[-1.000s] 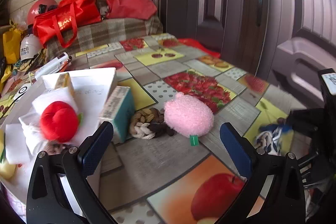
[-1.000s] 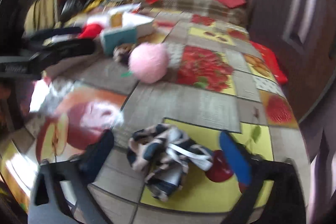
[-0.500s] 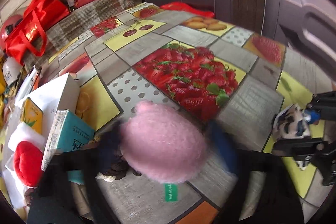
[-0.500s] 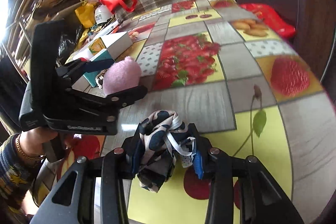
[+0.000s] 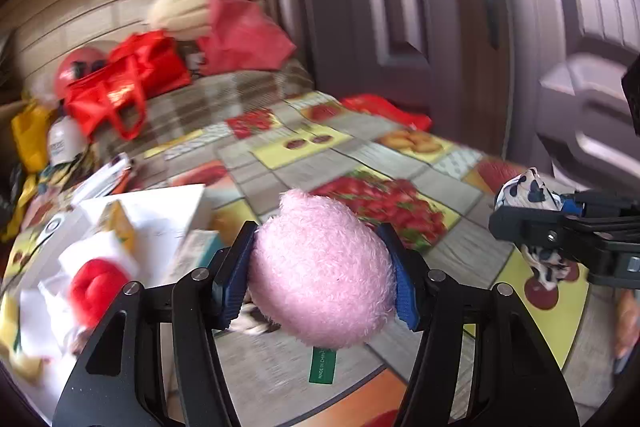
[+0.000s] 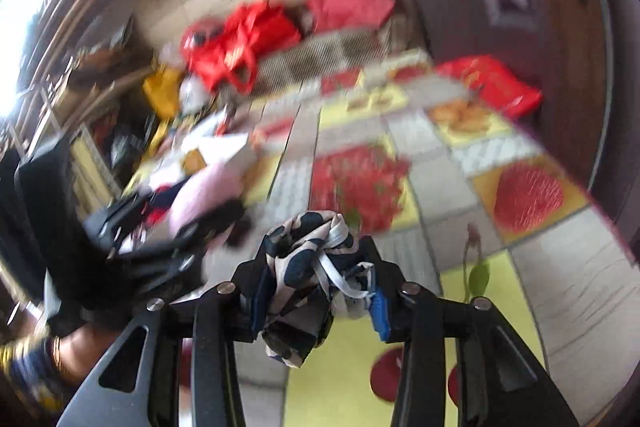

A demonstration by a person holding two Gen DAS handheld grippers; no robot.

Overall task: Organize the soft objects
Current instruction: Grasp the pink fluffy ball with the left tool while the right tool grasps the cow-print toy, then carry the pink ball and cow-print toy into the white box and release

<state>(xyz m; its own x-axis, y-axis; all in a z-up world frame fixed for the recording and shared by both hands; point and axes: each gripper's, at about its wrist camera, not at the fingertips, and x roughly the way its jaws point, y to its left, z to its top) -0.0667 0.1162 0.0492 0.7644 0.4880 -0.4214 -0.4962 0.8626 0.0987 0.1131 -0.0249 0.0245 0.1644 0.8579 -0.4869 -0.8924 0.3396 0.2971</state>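
My left gripper (image 5: 320, 283) is shut on a fluffy pink plush (image 5: 320, 275) with a green tag, held just above the fruit-print tablecloth (image 5: 304, 171). My right gripper (image 6: 316, 291) is shut on a crumpled navy-and-white spotted cloth (image 6: 304, 283) and holds it above the yellow square of the cloth. The right gripper with the spotted cloth (image 5: 528, 191) also shows at the right of the left wrist view. The pink plush (image 6: 204, 195) in the left gripper shows blurred at the left of the right wrist view. A red plush (image 5: 98, 285) lies on white paper at the left.
A white box (image 5: 160, 211) and a teal carton (image 5: 196, 251) stand left of the plush, a braided rope piece (image 5: 252, 321) under it. Red bags (image 5: 124, 91), a yellow bag (image 5: 30, 135) and a helmet crowd the far end. A dark door (image 5: 400, 7) stands behind the table.
Both grippers have closed on their objects and lifted them: the left took the pink plush, the right took the spotted cloth. Both views are now tilted up and blurred by motion.
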